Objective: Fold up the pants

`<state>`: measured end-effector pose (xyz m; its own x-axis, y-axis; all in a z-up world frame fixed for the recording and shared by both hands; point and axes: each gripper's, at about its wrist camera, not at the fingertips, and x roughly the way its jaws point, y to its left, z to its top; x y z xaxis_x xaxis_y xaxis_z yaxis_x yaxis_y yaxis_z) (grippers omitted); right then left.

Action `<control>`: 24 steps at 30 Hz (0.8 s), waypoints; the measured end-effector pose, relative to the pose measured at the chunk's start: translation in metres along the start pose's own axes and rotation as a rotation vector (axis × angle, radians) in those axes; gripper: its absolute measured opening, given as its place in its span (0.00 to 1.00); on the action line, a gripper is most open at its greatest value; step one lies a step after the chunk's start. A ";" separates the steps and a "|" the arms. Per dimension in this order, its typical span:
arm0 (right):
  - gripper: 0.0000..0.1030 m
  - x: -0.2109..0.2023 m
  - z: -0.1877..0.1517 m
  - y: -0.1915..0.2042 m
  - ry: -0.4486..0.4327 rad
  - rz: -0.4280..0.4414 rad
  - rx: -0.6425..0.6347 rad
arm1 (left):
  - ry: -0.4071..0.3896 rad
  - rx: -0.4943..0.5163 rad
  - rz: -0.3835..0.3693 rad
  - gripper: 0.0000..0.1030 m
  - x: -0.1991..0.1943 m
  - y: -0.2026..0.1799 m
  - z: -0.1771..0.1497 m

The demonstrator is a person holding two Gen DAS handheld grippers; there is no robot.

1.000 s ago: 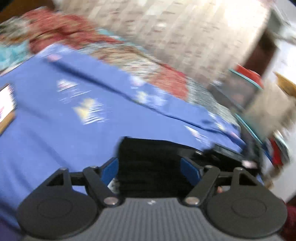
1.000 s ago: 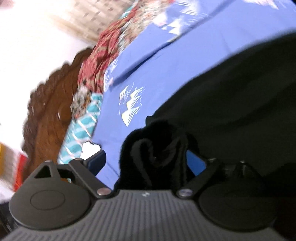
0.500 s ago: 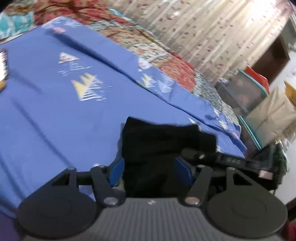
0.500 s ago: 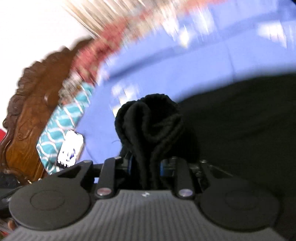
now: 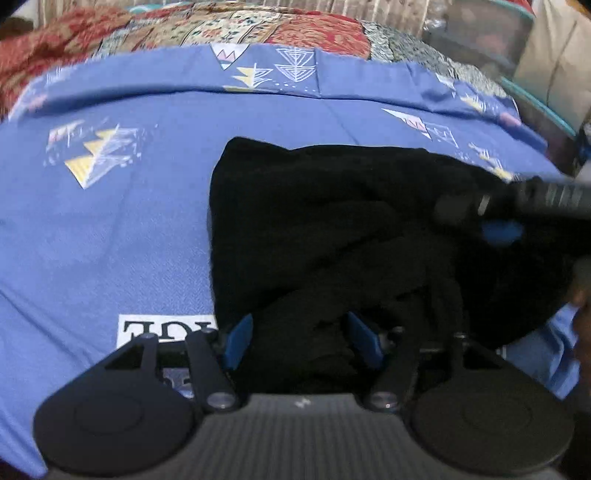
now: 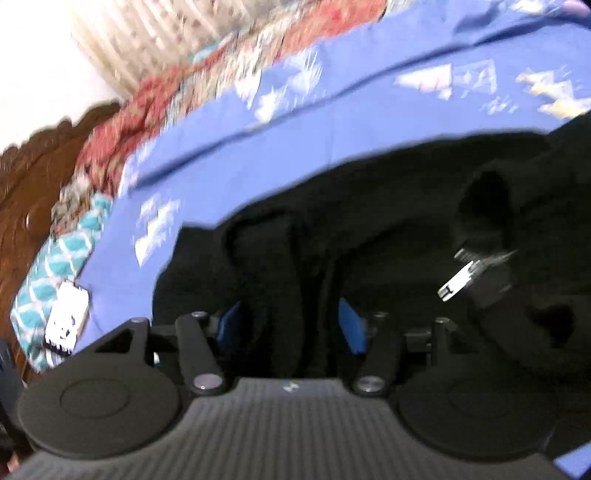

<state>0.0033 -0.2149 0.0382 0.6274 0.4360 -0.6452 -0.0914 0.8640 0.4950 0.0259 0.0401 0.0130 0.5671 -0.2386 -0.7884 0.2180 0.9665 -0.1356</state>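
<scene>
Left wrist view, read from left to right: a blue bedsheet (image 5: 110,236) printed with small yellow and white triangle motifs fills the left side, with a white label bearing dark letters (image 5: 166,330) lying on it just beside the near-left corner of the black pants (image 5: 332,221). The pants lie on the sheet as a dark, partly folded mass whose long axis runs across the picture, from a fairly straight left edge toward the right, where the cloth bunches in soft ridges. The left gripper (image 5: 303,341) points down at the near edge of the pants; its blue pads stand on either side of a bunch of black cloth, but whether they press on it I cannot tell. At the far right the right gripper (image 5: 498,221) reaches in over the pants, blurred, one blue pad showing. A red patterned quilt (image 5: 314,33) lies beyond the sheet. Right wrist view, again left to right: a carved wooden headboard (image 6: 33,206), a teal patterned cloth (image 6: 55,273), then the sheet and the pants. Ridges of black cloth run up between the right gripper's blue pads, and its jaws are opening.
</scene>
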 end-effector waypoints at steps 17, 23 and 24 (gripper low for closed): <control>0.50 0.018 0.029 -0.024 -0.029 -0.066 0.000 | -0.034 0.024 -0.051 0.60 -0.047 0.013 -0.006; 0.67 -0.085 0.014 -0.075 -0.317 -0.079 0.015 | -0.153 -0.095 -0.160 0.62 -0.089 0.036 0.027; 0.69 -0.100 0.010 -0.089 -0.359 -0.140 0.021 | -0.156 -0.105 -0.177 0.62 -0.090 0.034 0.035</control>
<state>-0.0436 -0.3385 0.0647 0.8639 0.1948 -0.4645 0.0282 0.9020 0.4307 0.0104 0.0910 0.1002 0.6447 -0.4086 -0.6461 0.2459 0.9111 -0.3309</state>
